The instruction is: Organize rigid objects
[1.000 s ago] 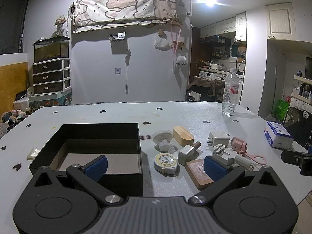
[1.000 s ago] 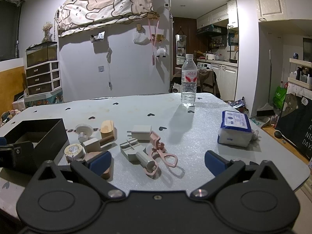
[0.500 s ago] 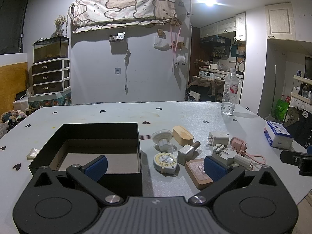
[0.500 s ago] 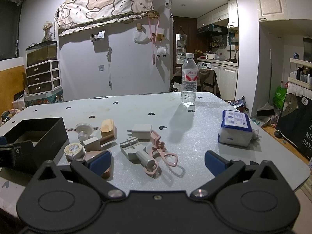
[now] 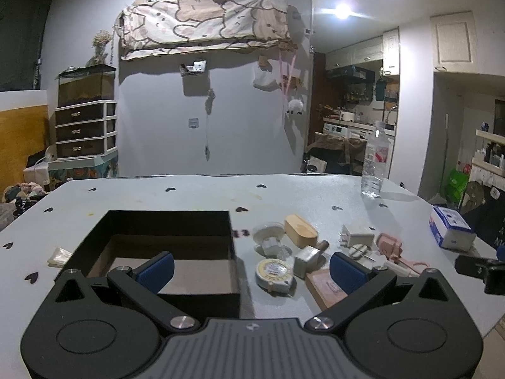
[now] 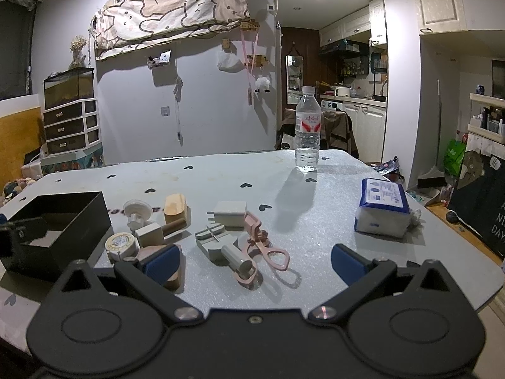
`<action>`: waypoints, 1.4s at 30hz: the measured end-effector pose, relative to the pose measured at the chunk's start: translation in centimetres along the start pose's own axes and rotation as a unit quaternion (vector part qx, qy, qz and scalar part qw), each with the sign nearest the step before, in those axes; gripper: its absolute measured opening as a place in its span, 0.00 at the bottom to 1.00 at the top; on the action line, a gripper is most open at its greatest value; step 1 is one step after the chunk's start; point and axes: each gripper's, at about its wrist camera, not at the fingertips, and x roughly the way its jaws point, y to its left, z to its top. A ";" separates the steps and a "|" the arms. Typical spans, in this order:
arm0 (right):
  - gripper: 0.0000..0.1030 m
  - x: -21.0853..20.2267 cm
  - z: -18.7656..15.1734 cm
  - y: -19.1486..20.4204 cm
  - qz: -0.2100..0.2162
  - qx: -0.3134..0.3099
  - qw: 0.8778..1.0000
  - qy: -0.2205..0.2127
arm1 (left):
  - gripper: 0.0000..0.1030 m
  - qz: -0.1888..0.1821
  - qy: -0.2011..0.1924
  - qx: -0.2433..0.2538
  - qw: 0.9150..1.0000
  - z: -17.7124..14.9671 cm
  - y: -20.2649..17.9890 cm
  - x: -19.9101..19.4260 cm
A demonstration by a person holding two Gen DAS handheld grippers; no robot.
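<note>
Far left on the desk (image 5: pixel 176 189) I see a small pale packet (image 5: pixel 60 257) lying just beside the black box (image 5: pixel 170 221). The box is open-topped; I see only its bare brown floor.

My left gripper (image 5: pixel 251 268) hovers low over the box's near right corner, jaws wide open, holding nothing. One blue pad (image 5: pixel 157 270) sits over the box interior, the other over the clutter.

Right of the box, the loose pieces crowd together: a round tape measure (image 5: pixel 273 272), a white spool (image 5: pixel 270 237) behind it, a wooden oval block (image 5: pixel 300 230), a small stamp-like block with a brown handle (image 5: pixel 311 255), and a flat wooden slab (image 5: pixel 325 285) partly hidden by the right pad. Further right: a white plug adapter (image 6: pixel 229 213), a grey base piece (image 6: pixel 214 240) with a cylinder (image 6: pixel 237 258) leaning on it, and a pink eyelash curler (image 6: pixel 265 243) touching both.

My right gripper (image 6: pixel 254 260) hangs near the desk's front edge, jaws spread wide, empty, with the curler and cylinder between the pads.

Beyond that is open desk surface up to the water bottle (image 6: pixel 307 134) at the far edge. A tissue pack (image 6: pixel 382 207) sits near the right edge, well apart from the cluster.
</note>
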 end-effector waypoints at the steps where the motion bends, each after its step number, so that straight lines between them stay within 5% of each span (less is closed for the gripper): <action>1: 1.00 0.0 0.0 0.0 0.001 0.000 1.000 0.001 | 1.00 0.003 0.001 -0.003 1.000 0.1 0.4 0.0; 20: 1.00 3.7 0.2 4.0 0.035 -0.007 0.999 0.013 | 1.00 0.117 -0.032 -0.011 0.993 2.0 10.0 0.7; 30: 1.00 7.2 -0.2 6.3 0.041 0.001 0.998 0.047 | 1.00 0.130 0.019 -0.013 0.991 1.1 14.6 2.6; 34: 1.00 9.1 -0.5 7.1 0.058 0.003 0.996 0.073 | 1.00 0.109 0.028 -0.025 0.993 0.6 16.2 3.4; 42: 0.95 12.4 -0.8 8.9 0.084 -0.005 0.990 0.114 | 0.65 0.095 0.056 -0.017 0.994 0.5 17.2 6.0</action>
